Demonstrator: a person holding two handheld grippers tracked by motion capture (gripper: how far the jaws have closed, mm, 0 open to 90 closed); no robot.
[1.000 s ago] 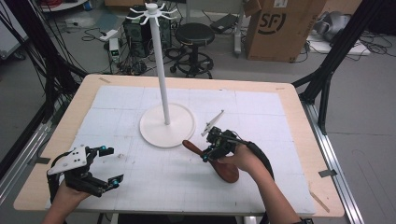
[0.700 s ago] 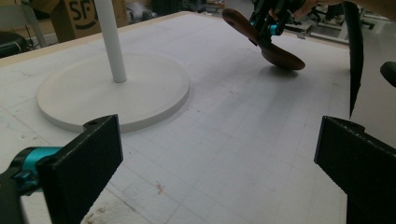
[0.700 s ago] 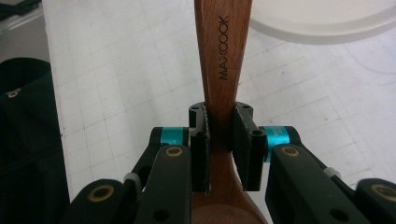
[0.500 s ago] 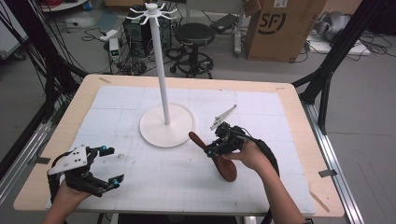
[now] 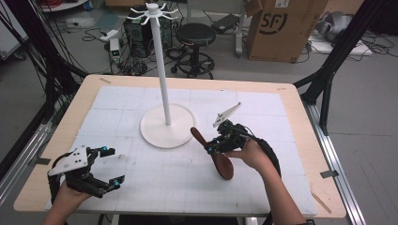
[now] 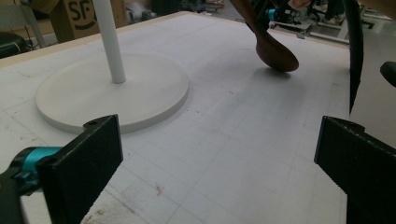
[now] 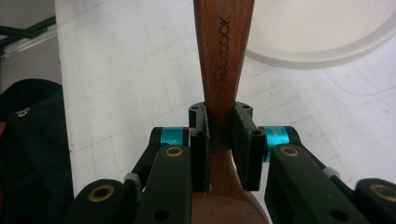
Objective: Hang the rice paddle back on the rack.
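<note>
Where tongs clamp: spoon (handle)

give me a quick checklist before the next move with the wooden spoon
1. Right gripper shut on the wooden spoon: ok, both pads press its handle.
2. Spoon bowl off the table: cannot tell, in the left gripper view it sits at or just above the mat.
3. Left gripper out of the way: ok, open, holding nothing, near the front left corner.
4. White stand upright: ok, pole vertical on its round base.
5. Hooks at the stand's top free: ok, nothing hangs there.
6. Hanging hole in the spoon handle: cannot tell.
</note>
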